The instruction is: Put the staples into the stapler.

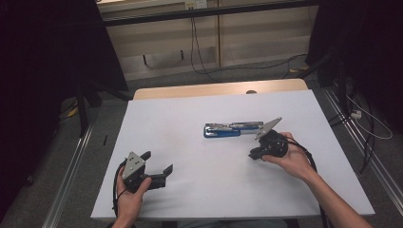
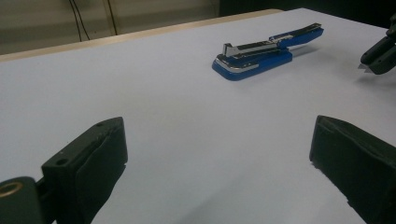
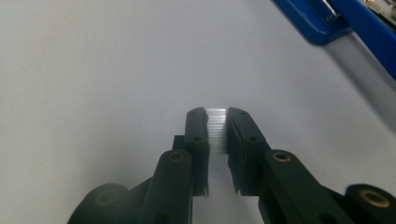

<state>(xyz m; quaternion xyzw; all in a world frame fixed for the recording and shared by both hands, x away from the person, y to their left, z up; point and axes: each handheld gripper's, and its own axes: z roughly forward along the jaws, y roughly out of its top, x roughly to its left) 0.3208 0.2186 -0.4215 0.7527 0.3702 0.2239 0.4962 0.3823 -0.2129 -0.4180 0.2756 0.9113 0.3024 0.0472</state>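
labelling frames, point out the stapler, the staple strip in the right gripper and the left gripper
stapler (image 1: 222, 131), high view, on its blue base
staple strip (image 3: 217, 130), right gripper view, on its ribbed silver face
left gripper (image 1: 157, 162), high view, midway between its open fingertips

Stapler (image 3: 355, 28) cut off by right gripper view's top-right edge; staple strip (image 3: 217, 130) blurred between tongs.

The stapler (image 1: 233, 129) was blue with silver metal parts. It lay on a plain white table (image 1: 190, 190). The staples (image 3: 217, 130) looked silvery.
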